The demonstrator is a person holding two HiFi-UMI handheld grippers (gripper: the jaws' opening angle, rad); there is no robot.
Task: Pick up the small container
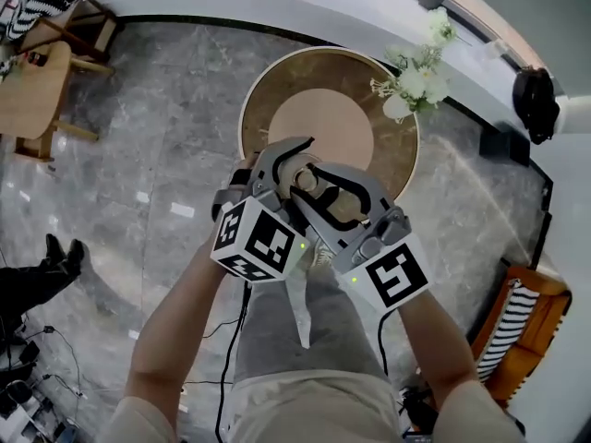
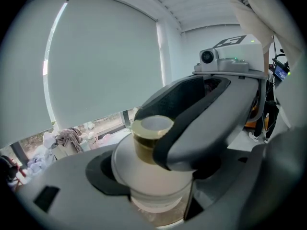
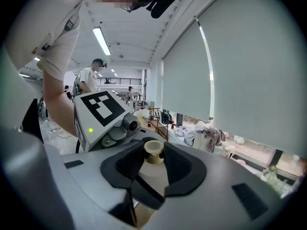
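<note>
Head view, progress: I had the small container [image 1: 304, 181] well clear of the round tabletop [image 1: 268, 100], held between my left gripper [image 1: 288, 155] and right gripper [image 1: 325, 192]; the pick-up looked done.
Left gripper view, jaws: partly open, closed on its pale round body.
Right gripper view, jaws: fairly wide, pads [image 3: 180, 169] gripping beside the knob [image 3: 153, 150].
Look: whitish, squat, with a brass-coloured knob.

The grey plastic left gripper [image 1: 294, 169] and grey plastic right gripper [image 1: 323, 197] each have a white cube [image 1: 259, 240] with black squares and a green light [image 1: 303, 245]. Grey trousers [image 1: 295, 340], white sleeve [image 3: 57, 37].
</note>
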